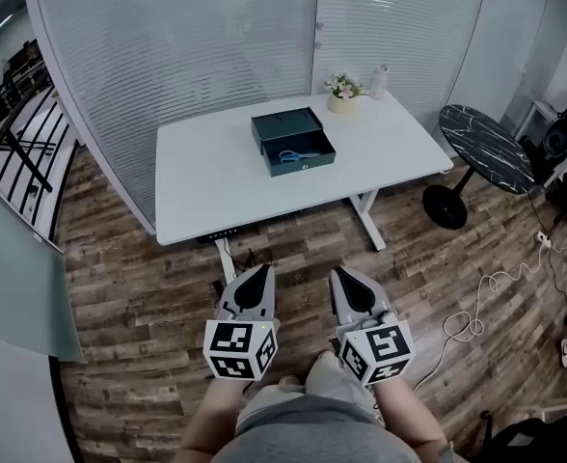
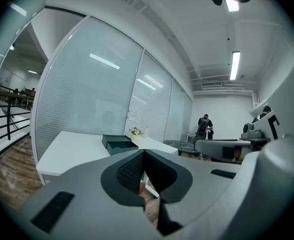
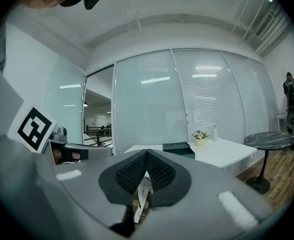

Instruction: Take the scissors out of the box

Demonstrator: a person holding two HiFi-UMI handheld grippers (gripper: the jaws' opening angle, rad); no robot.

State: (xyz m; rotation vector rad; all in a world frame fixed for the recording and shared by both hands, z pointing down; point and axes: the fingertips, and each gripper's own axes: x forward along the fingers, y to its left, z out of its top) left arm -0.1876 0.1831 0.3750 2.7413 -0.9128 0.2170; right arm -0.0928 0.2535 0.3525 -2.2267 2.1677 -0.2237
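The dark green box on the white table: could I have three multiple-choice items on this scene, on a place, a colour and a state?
1. Where are the blue-handled scissors? A) on the floor B) inside the open dark green box C) in a gripper
2. What colour is the round side table? A) black B) white C) red
3. How do the left gripper and right gripper stand? A) wide open B) shut, empty C) shut on scissors
Answers: B, the handles show inside the box; A, its top is black; B, each gripper's pads meet on nothing.
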